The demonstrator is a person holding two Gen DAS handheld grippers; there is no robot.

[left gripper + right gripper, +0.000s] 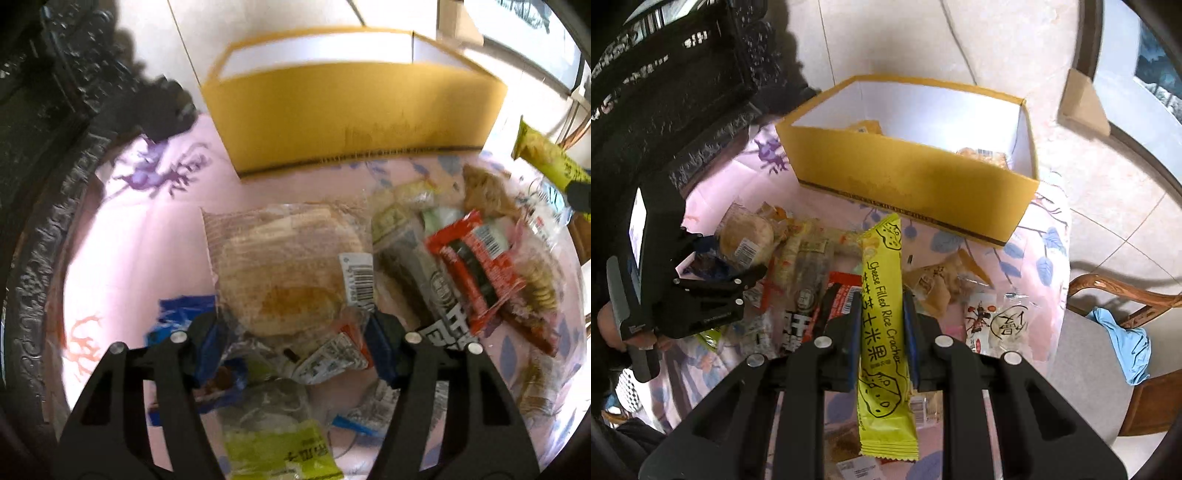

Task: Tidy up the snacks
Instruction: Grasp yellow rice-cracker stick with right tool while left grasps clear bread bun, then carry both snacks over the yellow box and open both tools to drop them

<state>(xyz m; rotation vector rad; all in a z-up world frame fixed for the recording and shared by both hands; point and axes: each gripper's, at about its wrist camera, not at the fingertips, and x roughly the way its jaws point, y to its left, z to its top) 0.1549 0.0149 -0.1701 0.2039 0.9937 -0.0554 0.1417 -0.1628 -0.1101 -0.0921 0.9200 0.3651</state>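
So right now my right gripper (880, 332) has its fingers clamped on a yellow-green cheese rice cracker stick (882, 325), one blue pad on each long side of the wrapper about halfway along. The stick is lifted clear of the snack pile (812, 266) and points toward the yellow cardboard box (908, 181), which sits at the far edge of the table (1027, 280) on the pink floral cloth. The box is open at the top, white inside, and I can see a couple of wrapped snacks already in it.

My left gripper (293, 332) is down over the near-left part of the pile. Its fingers are partly apart, straddling the near end of a clear bag with round flat breads (280, 273) in it. The crinkled edge of that bag sits between the pads, but there's motion blur, so I can't tell whether they're pressing on it.

To the right of the bread bag there's a dark-and-silver packet (417, 273), then a red wrapper (476, 266) with some round crackers next to it. A light green packet (280, 450) lies close under the left gripper, toward the near edge, and something blue (177, 317) pokes out by its left finger.

From the left camera, the cracker stick shows up at the far right, above the pile and level with the box.
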